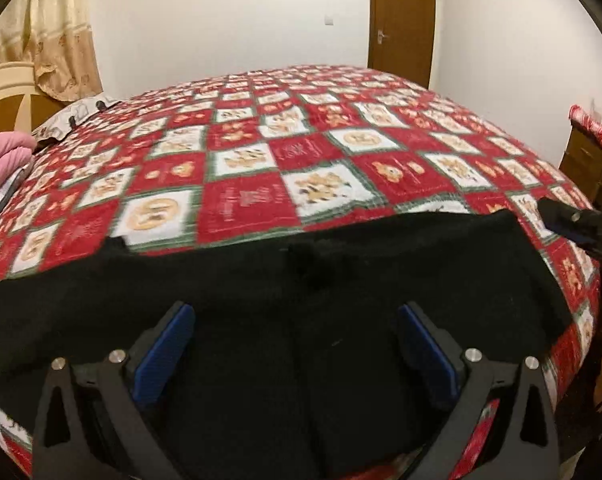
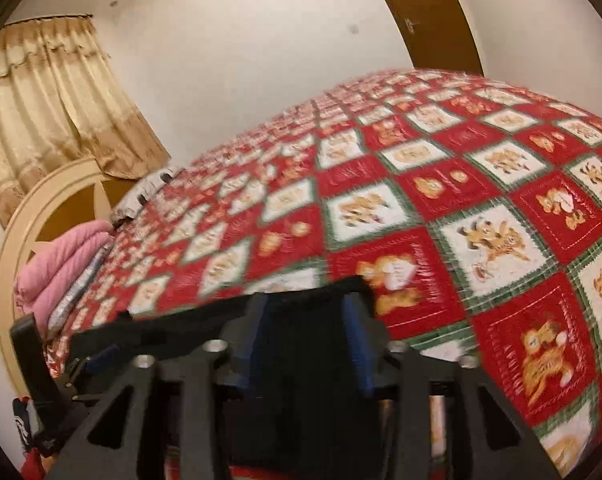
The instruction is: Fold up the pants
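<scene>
- Two hand-held grippers work over black pants (image 1: pixel 261 280) spread flat along the near edge of a bed (image 1: pixel 261 152), filling the lower half of the left wrist view.
- Left gripper (image 1: pixel 295 344), at the bottom centre of its view, has its jaws spread wide with nothing between them; the dark fabric lies beneath and ahead of the blue pads (image 1: pixel 165 356).
- Right gripper (image 2: pixel 307 336), low and centre in its own view, has its jaws partly apart with an edge of the pants bunched between the blue pads (image 2: pixel 359 344); blur hides whether they actually pinch the cloth.
- From the left wrist view, the right gripper enters at the right edge, just beside the pants' far right corner.
- Pants look soft, matte and fuzzy.
- Bedcover is a quilted patchwork of red and white squares with green borders and orange cartoon figures.
- Pink bedding (image 2: pixel 61 264) is piled at the left edge by a curved cream headboard (image 2: pixel 41 200).
- Gold curtains (image 2: pixel 53 104) hang at upper left; a brown door (image 1: pixel 401 20) stands at upper right.
</scene>
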Available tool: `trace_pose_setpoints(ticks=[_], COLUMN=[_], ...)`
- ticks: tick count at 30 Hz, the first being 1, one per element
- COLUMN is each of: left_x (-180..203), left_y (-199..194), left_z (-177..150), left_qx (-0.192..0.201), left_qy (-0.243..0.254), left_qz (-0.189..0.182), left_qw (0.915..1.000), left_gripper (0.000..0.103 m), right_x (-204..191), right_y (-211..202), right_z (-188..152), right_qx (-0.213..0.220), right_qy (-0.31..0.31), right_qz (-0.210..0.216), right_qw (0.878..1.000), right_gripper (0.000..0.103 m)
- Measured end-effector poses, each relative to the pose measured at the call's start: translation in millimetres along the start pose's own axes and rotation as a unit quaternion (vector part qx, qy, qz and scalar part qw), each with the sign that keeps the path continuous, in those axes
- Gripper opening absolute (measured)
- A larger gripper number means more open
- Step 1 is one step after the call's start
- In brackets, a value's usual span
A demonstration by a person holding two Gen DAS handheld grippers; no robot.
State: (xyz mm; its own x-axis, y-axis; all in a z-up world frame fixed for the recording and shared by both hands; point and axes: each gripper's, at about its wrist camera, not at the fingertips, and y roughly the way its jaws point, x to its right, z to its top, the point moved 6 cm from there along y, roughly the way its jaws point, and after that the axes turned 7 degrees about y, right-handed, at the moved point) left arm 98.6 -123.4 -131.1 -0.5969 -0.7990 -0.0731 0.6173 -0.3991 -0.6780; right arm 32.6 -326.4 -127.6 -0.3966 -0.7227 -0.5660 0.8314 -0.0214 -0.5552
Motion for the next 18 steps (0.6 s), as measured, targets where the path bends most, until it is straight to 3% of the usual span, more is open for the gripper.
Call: trace_pose_setpoints(ticks=[4, 6, 8, 11, 13, 17, 18], left_x=[-58.2, -95.0, -145.3, -212.8, -250.6, -295.0, -297.6], left_y=[-20.4, -35.2, -55.6, -78.8, -88.9, -94.9, -92.3], left_z=[-15.2, -27.5, -46.7, -78.8, -102.2, -140.2, -143.9], left_qx=[0.007, 0.013, 0.014, 0.009, 0.002, 0.009, 0.012], left_qy=[-0.053, -0.077, -0.116, -0.188, -0.246, -0.372, -0.389], left_qz=[0.037, 0.081, 0.143, 0.204, 0.226, 0.198, 0.188], left_qw=[0.9979, 0.9937, 0.9828, 0.9607, 0.9427, 0.9069, 0.9018], left_gripper=[0.103, 0.103, 0.103, 0.103, 0.103, 0.103, 0.103], right_x=[-60.9, -86.8, -107.2, -120.1, -114.4, -108.8, -109.5], right_y=[4.3, 13.5, 23.9, 40.9, 53.1, 56.4, 56.6], right_z=[-31.2, -52.7, -75.2, -100.4, -111.5, -114.9, -115.5], right_qx=[-0.024, -0.044, -0.059, -0.085, -0.110, -0.110, -0.110], right_qy=[-0.047, -0.074, -0.107, -0.133, -0.125, -0.108, -0.110], right_qz=[0.047, 0.063, 0.062, 0.050, 0.035, 0.043, 0.042], right_qw=[0.997, 0.994, 0.991, 0.986, 0.985, 0.987, 0.987], right_gripper=[0.056, 0.056, 0.056, 0.056, 0.056, 0.061, 0.062])
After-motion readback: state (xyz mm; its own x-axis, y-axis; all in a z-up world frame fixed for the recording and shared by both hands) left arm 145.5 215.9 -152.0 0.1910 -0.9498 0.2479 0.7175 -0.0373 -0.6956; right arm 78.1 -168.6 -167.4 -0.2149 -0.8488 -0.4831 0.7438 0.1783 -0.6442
